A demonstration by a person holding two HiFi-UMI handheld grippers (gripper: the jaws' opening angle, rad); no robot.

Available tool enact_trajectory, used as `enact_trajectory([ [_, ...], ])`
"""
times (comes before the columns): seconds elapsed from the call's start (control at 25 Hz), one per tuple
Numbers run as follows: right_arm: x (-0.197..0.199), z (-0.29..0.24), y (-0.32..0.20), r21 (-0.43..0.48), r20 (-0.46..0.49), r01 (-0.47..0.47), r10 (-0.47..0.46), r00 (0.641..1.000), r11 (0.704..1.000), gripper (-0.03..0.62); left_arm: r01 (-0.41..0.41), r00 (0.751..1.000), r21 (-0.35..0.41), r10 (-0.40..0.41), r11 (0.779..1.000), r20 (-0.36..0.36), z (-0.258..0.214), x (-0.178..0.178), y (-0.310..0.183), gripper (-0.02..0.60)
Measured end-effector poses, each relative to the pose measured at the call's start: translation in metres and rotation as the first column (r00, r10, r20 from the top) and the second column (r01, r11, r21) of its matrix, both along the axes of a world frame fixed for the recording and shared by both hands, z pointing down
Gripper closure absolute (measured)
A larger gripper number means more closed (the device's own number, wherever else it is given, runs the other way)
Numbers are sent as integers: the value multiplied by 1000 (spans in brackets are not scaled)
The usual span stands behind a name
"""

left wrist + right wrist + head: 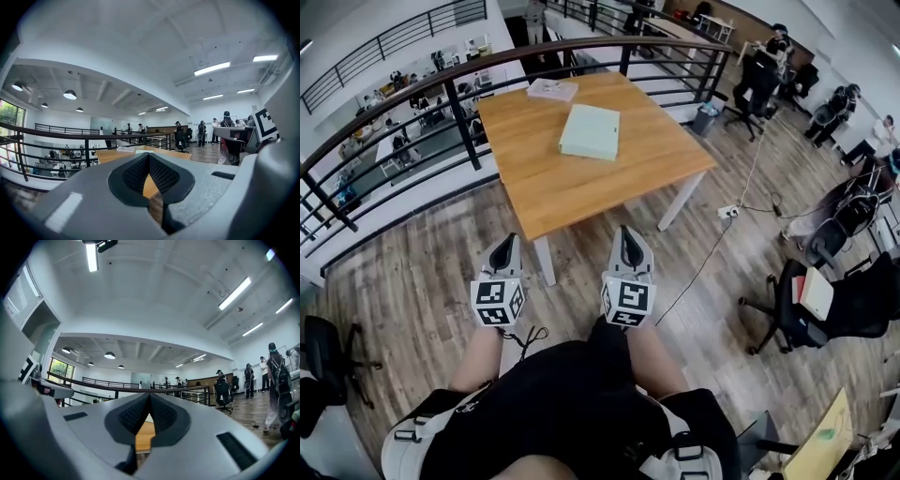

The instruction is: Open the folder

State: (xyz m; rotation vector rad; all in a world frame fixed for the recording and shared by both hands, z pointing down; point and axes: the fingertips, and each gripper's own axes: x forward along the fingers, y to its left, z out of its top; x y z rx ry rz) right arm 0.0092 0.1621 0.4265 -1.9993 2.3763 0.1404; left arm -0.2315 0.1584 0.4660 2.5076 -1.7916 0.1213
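1. Folder (590, 132), pale green and closed, lies flat near the middle of the wooden table (544, 187), cover up. That's a spot both tools can reach from the near edge.
2. Over on the left, the left gripper (508, 244) has its jaws pressed together with nothing between them. It's held low in front of the person's legs and aimed at the table, which looks like a carrying pose rather than a working one.
3. Centre stage, the table's near corner is well apart from both tools. A pinkish booklet (552, 89) sits at the far edge, clear of the folder, so it shouldn't interfere.
4. On the right, the right gripper (627, 242) mirrors its partner: closed tight, empty, pointing level at the table. My read is that the approach isn't finished, and the jaws must part before a cover edge can be pinched.
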Motion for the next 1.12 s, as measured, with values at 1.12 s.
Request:
enact_trajectory([
  [1.12,107,21,-277,-10,23,71,-71,997,997,589,107,992,11,-108,994,62,2,94,-259,578],
])
